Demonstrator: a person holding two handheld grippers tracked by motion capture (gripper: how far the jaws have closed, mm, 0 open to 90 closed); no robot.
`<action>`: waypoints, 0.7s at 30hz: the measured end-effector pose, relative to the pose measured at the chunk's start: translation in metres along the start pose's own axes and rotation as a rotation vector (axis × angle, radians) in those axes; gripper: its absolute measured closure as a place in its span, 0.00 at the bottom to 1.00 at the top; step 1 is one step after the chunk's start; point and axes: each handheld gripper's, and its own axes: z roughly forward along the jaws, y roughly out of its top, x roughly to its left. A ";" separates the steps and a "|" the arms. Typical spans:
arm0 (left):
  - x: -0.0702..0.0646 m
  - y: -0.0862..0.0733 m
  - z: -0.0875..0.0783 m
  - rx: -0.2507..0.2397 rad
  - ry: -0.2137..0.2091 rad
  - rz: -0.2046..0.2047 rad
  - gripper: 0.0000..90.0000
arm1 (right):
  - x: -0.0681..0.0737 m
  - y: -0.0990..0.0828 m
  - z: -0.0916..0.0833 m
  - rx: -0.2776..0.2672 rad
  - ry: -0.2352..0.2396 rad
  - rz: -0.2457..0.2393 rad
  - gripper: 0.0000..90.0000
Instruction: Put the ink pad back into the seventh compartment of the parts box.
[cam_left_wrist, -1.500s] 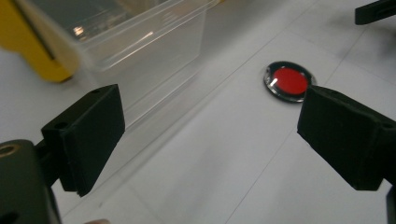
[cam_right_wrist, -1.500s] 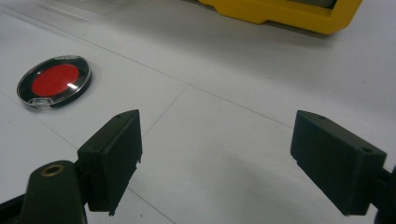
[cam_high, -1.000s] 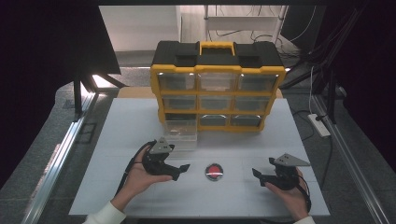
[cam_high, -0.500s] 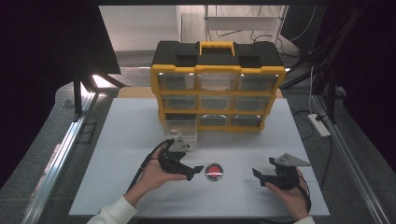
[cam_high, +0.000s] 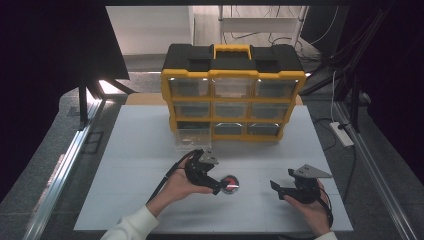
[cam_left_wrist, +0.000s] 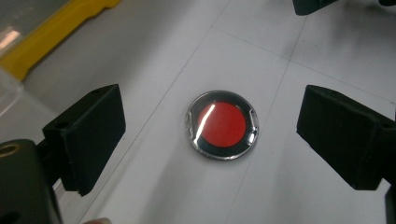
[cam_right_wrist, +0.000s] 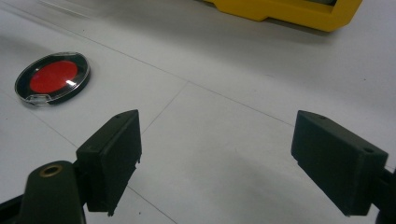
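One Disc Case, Two Grippers

Yellow-black drawer cabinet (cam_high: 233, 90): back of white tabletop (cam_high: 125, 165). Left gripper (cam_left_wrist: 212, 135): jaws spread, flanking round red-centred case (cam_left_wrist: 222, 124) lying flat on tabletop, untouched. Right gripper (cam_right_wrist: 217, 161): jaws spread, empty, well apart.

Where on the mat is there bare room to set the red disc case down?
Bare mat lies left of the left tool, and between the disc case and the right tool. It is crowded by the organizer, where a clear drawer stands out.
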 end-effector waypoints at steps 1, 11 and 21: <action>0.000 0.001 0.002 0.005 -0.004 0.002 0.09 | 0.000 0.000 0.000 0.000 0.000 0.000 0.18; -0.001 0.009 0.020 0.049 -0.034 0.005 0.09 | -0.001 -0.001 0.000 0.002 0.002 0.000 0.18; -0.002 0.010 0.039 0.114 -0.035 0.021 0.09 | -0.001 -0.001 0.001 0.007 0.002 -0.001 0.18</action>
